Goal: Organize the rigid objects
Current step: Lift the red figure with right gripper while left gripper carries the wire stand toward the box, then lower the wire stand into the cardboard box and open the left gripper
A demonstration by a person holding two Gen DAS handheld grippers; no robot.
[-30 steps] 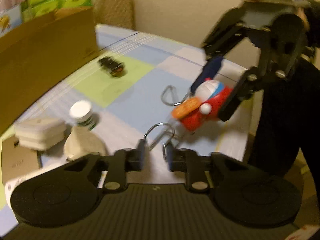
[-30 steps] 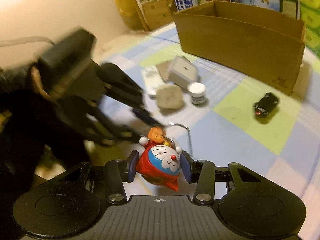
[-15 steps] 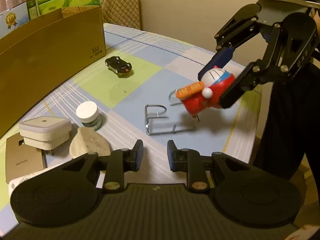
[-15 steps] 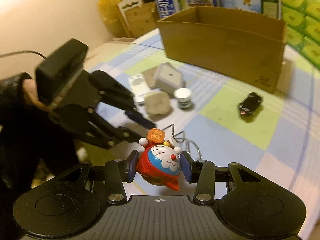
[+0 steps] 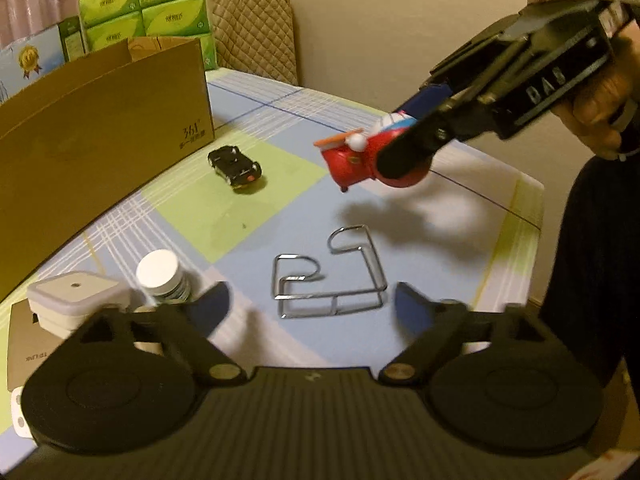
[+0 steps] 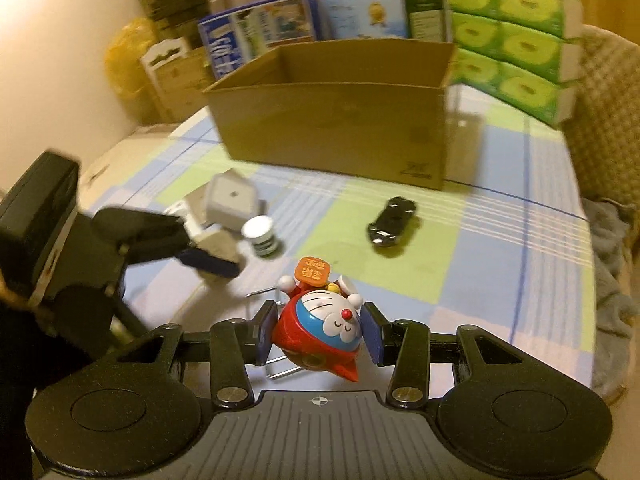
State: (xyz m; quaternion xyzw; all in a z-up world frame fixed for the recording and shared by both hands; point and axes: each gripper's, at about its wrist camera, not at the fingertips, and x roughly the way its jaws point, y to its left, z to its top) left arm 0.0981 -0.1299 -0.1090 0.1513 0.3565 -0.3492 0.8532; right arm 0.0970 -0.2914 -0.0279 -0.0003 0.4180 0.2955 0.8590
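A table covered by a checked cloth (image 5: 256,216) in pale blue, green and white squares fills both views. An open cardboard box (image 6: 332,128) stands at the far side of the cloth, with green tissue packs (image 6: 516,40) stacked just beside it and printed cartons (image 6: 260,36) behind it. A quilted chair back (image 5: 252,28) is seen against a cream wall (image 5: 380,32), and a yellow bag (image 6: 124,68) lies on the floor at the far left of the right wrist view.

On the cloth, a black toy car (image 5: 236,166) rests on a green square near the box. A bent wire rack (image 5: 328,276) lies flat on a blue square, in front of the left gripper (image 5: 312,308), whose jaws have just been opening and are now spread wide, with nothing pressed between them. A small white-capped jar (image 5: 162,278) stands near the left finger, beside a white square adapter (image 5: 76,298) set on a flat brown box (image 5: 24,352).

The red and blue cat figurine (image 6: 320,328) is held above the table, clear of the cloth, pinched at both sides by the pads of the right gripper (image 6: 318,338). An orange tag (image 6: 313,270) sticks out from its top. The person's hand (image 5: 600,108) is wrapped around the right gripper's handle, and a dark sleeve is seen below it.
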